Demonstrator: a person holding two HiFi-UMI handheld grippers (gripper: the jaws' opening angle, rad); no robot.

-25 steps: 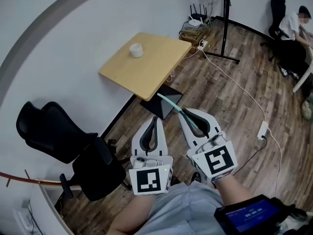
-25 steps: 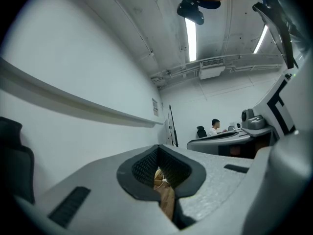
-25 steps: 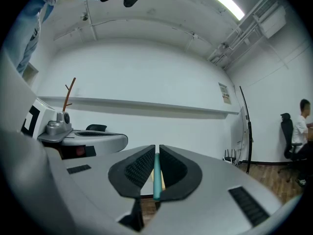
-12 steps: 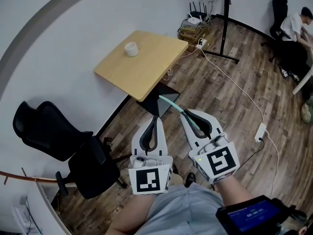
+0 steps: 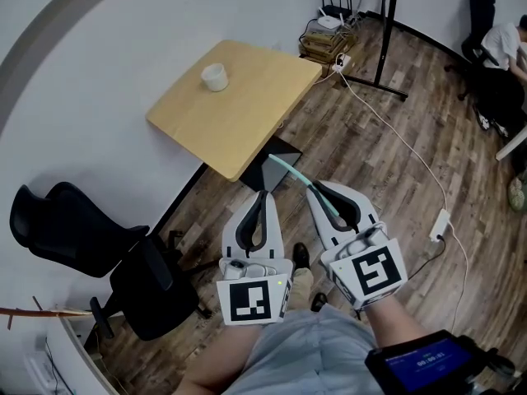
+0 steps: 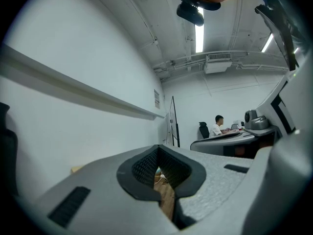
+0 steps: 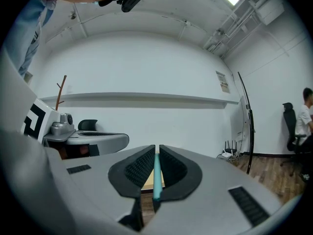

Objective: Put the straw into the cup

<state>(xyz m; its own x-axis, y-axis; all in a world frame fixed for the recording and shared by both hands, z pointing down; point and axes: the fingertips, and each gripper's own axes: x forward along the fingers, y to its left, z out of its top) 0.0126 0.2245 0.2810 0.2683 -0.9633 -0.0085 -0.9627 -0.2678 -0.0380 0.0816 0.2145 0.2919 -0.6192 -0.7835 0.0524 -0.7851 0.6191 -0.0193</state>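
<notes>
A small white cup [image 5: 214, 76] stands near the far left corner of a light wooden table [image 5: 247, 113]. My right gripper [image 5: 311, 188] is shut on a pale teal straw [image 5: 298, 182], which sticks out past the jaws toward the table's near edge. The right gripper view shows the straw [image 7: 157, 176] pinched between the black pads [image 7: 139, 169]. My left gripper [image 5: 263, 194] is held beside the right one, shut with nothing in it; its closed jaw tips [image 6: 159, 169] fill the left gripper view. Both grippers are above the wooden floor, short of the table.
A black office chair [image 5: 99, 245] stands at the left by the white wall. Cables and a power strip [image 5: 441, 220] run across the wood floor. A router and boxes [image 5: 328, 35] sit beyond the table next to a black stand [image 5: 385, 31]. A person [image 5: 502, 44] sits at far right.
The view has shifted: table and cup have slid left and a little up in the picture. Both grippers keep their pose, the straw still held in the right one.
</notes>
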